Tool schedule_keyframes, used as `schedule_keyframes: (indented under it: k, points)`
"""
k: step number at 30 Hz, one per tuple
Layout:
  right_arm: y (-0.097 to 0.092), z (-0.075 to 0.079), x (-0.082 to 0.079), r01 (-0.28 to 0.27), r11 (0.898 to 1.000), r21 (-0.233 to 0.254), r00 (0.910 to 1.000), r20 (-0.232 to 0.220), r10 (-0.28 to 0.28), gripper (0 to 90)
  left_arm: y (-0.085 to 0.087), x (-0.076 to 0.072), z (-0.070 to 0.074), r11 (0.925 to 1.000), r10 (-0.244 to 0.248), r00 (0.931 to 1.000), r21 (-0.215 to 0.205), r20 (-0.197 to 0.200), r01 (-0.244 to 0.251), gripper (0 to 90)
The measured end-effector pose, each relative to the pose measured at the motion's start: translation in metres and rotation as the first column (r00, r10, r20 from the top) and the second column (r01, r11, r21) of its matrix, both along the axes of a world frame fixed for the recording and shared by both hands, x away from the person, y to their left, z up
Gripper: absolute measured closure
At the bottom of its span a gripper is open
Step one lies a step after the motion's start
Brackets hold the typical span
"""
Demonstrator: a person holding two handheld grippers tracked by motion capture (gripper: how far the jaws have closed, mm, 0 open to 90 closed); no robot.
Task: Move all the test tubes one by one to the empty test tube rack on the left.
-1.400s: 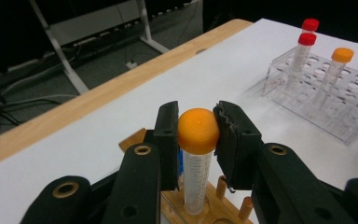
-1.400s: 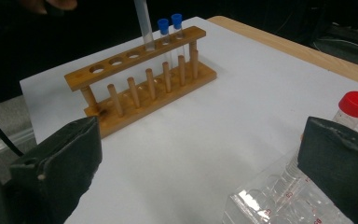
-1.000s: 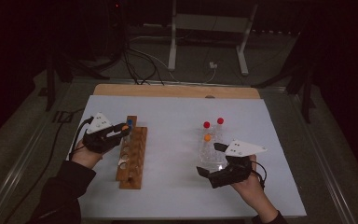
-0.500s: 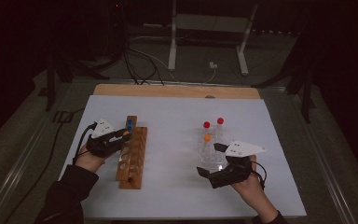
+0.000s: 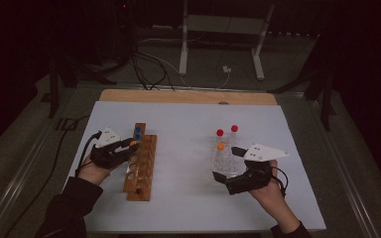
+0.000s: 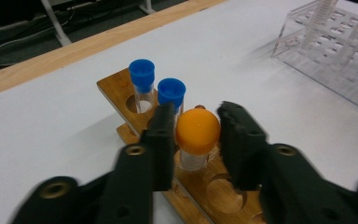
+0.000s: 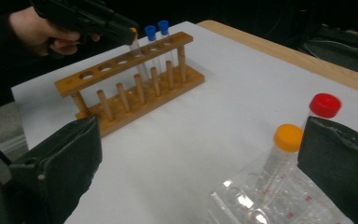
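**Orange-capped tube stands in the wooden rack between loosening jaws**

A white sheet-covered table (image 5: 188, 124) carries two racks well apart. On the person's left lies the long wooden test-tube rack with a row of round holes (image 5: 140, 166); on the right stands the clear plastic tube rack (image 5: 225, 158).

The left gripper (image 5: 129, 145) reaches over the far part of the wooden rack. Its black jaws stand on either side of the clear tube with an orange cap (image 6: 197, 132), which sits upright in a hole; they have just been opening, and a narrow gap shows at each side of the cap, so nothing is clamped.

The right gripper (image 5: 228, 166) hovers beside the clear rack with its jaws spread wide and empty.

Just beyond the orange-capped tube, two blue-capped tubes (image 6: 142, 77) stand in the rack's end holes. The clear rack holds two red-capped tubes (image 5: 220, 133) and another orange-capped one (image 7: 288, 138).
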State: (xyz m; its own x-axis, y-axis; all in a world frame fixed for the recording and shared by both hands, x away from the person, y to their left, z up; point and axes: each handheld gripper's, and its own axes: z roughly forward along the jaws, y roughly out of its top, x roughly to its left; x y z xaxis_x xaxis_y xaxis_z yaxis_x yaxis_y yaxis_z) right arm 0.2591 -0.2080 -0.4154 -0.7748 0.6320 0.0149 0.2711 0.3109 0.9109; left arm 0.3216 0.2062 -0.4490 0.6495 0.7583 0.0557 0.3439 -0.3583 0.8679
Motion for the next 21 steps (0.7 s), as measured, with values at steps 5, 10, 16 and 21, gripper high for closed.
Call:
schedule_keyframes:
  k: [5,10,16,21]
  points:
    - [-0.002,0.004,0.005,0.03,0.999,-0.012,0.9995,0.006,-0.03,0.0,0.002,-0.007,0.006,0.9999,0.014,0.9999,0.005,0.01,-0.014,48.4]
    - [-0.004,0.001,0.013,0.071,0.997,-0.04,0.9974,0.001,-0.071,0.0,0.001,-0.022,0.014,0.9987,-0.039,0.999,-0.032,0.02,0.039,27.7]
    - [-0.007,-0.013,0.025,0.104,0.992,-0.068,0.9938,-0.032,-0.107,13.7,-0.002,-0.038,0.019,0.9927,-0.101,0.9949,-0.067,0.0,0.1,9.4]
    - [-0.008,-0.028,0.034,0.14,0.985,-0.105,0.9874,-0.06,-0.146,19.7,-0.004,-0.047,0.019,0.986,-0.15,0.9887,-0.074,-0.004,0.149,2.2]
